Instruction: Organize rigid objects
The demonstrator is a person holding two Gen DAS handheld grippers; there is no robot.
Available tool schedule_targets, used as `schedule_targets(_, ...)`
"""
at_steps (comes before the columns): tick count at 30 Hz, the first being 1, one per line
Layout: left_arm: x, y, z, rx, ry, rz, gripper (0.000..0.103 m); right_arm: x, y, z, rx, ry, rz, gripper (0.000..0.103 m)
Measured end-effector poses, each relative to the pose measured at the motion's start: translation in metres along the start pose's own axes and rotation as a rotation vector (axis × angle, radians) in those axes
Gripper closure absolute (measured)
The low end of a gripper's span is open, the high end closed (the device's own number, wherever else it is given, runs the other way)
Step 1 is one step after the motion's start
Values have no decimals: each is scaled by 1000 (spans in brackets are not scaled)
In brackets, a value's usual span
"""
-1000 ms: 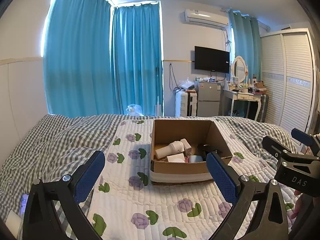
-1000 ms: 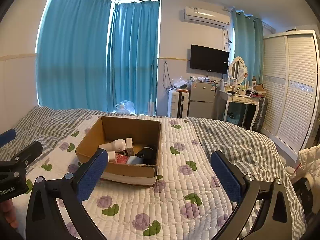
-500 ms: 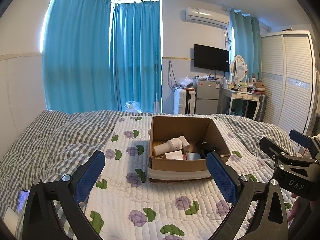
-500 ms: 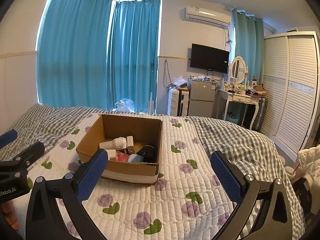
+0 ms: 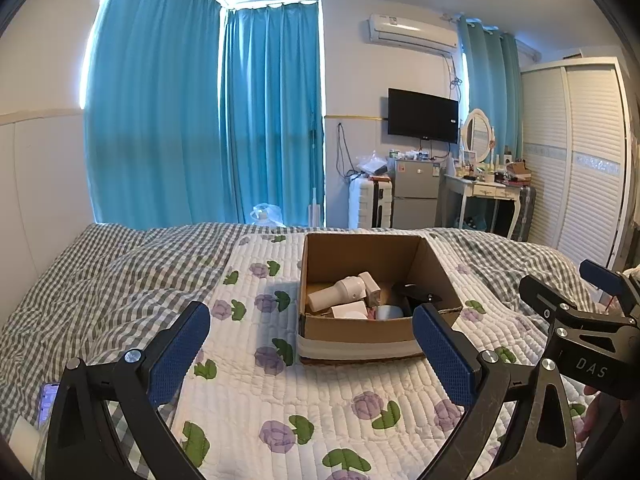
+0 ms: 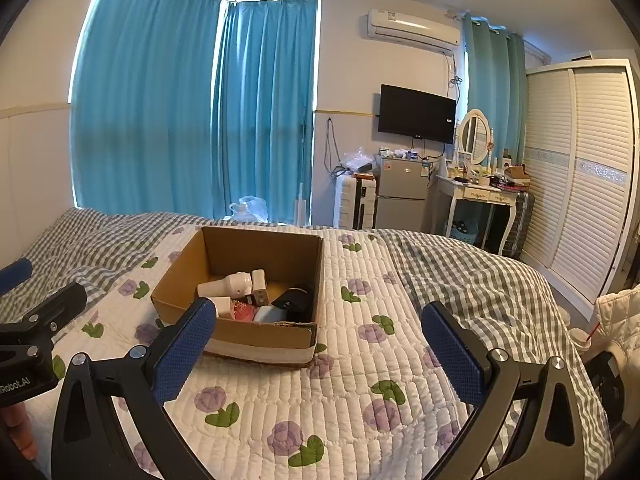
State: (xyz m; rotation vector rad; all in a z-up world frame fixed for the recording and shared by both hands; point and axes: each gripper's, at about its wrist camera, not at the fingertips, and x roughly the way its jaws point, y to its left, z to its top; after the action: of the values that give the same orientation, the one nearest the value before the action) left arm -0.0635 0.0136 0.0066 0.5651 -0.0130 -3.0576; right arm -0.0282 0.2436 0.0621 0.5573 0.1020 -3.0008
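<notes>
cardboard box (image 5: 360, 336) with rigid objects sits on quilt (image 5: 320, 400), dead ahead of our left gripper (image 5: 308, 344), ahead-left of right gripper (image 6: 316, 344). both sets of fingers wide apart, empty. white cylinder (image 5: 336, 294) lies crosswise, long axis left-right. left looks nearer, we judge.

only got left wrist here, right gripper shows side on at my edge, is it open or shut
Observer: Open. The right gripper has its blue pads wide apart and holds nothing.
Operator: the near wall of the box blocks me, what's between the white cup and the pale blue thing
Observer: A red item lies in the cardboard box, between the white cup and the pale blue item.
Operator: anything off the bed's right side
Observer: A drink cup with a straw sits there, beside a white padded jacket.
</notes>
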Motion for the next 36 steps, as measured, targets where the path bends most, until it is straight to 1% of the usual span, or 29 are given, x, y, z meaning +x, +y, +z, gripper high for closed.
schedule_targets(12,0,0,-2,1,10,3,0,1,1,-2,0,7,2,0)
schedule_targets(20,-1,3,-2,-17,11,5,0,2,1,-4,1,12,-2,0)
schedule_targets(36,2,3,-5,-10,21,12,0,2,-1,-6,15,18,-10,0)
